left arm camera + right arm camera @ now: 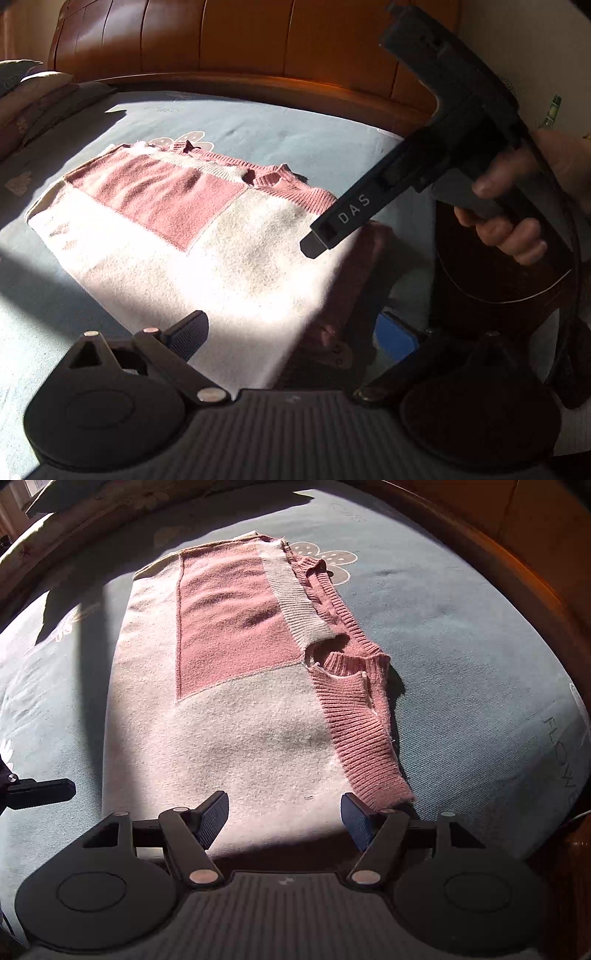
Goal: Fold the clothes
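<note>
**Folded sweater on the bed, both jaws free above its near edge**

The sweater [236, 686], pink and cream with ribbed pink hems, lies on the bed [461, 635] as a long, flat rectangle, sleeves already tucked in and the ribbed edges stacked along its right side. It sits around the middle of the sheet, its far end toward the headboard [258, 44] and its near end just below me.

My right gripper [284, 819] hangs over that near edge, jaws standing well apart with nothing between them; only the cream knit shows in the gap. My left gripper [295, 332] points at the near left part of the sweater. One of its fingers [186, 338] is plain to see, the other is lost in shadow, so I cannot tell how wide it stands; it appears to hold nothing. From the left view my right hand [517, 206] is seen gripping its tool's handle above the sweater's right edge.

I judge the lengthwise folds done and the final fold pending. The next move calls for each gripper to pinch one near corner through all layers, lift together, and carry the edge toward the headboard end, keeping both sides level so the stacked ribbing does not slide apart.
</note>
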The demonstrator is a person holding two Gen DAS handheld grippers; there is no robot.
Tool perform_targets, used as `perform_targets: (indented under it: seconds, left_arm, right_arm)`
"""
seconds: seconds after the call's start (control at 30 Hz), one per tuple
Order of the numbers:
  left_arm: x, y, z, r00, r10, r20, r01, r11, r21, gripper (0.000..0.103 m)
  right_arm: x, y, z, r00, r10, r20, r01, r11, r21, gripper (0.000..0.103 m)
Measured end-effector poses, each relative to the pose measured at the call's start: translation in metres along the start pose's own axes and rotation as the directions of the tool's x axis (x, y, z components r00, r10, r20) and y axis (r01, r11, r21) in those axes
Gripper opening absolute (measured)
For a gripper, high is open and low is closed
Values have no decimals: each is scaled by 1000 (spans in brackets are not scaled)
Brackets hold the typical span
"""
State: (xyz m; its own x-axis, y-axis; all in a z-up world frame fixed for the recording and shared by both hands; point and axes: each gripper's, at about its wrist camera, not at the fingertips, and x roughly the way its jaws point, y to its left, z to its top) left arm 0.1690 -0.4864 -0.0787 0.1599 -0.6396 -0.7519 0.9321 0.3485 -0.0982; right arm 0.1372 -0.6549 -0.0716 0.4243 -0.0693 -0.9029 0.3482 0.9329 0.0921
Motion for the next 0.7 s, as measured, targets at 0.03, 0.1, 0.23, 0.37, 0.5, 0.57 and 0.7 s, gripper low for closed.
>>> perform_targets:
  seconds: [0.03, 0.1, 0.23, 0.37, 0.5, 0.57, 0.7]
  left_arm:
    - [9, -2, -5, 1000, -11, -15, 11, 1000, -15, 97]
    - [23, -1, -13, 997, -31, -70, 27, 998, -60, 96]
    - [14, -4, -17, 1000, 8, -26, -10, 996, -85, 97]
    - [10, -4, -15, 999, 35, 4, -34, 994, -108, 97]
    - [19, -4, -15, 999, 55, 2, -54, 992, -112, 97]
    - [22, -3, -15, 999, 47, -2, -47, 991, -124, 97]
    - [30, -5, -19, 999, 38, -20, -41, 990, -134, 97]
  right_arm:
    - [3, -5, -3, 1000, 8, -6, -8, 1000, 19, 72]
    - [2, -15, -8, 1000, 21, 3, -21, 998, 58, 71]
    - [-20, -39, -27, 998, 15, 54, -24, 984, 179, 73]
    - [-12, -79, -54, 992, 80, 93, -110, 914, 390, 75]
    - [7, -112, -80, 956, 210, 203, -289, 778, 557, 75]
    - [17, -120, -83, 930, 241, 279, -364, 725, 585, 75]
    - [27, -130, -78, 897, 256, 359, -435, 650, 623, 58]
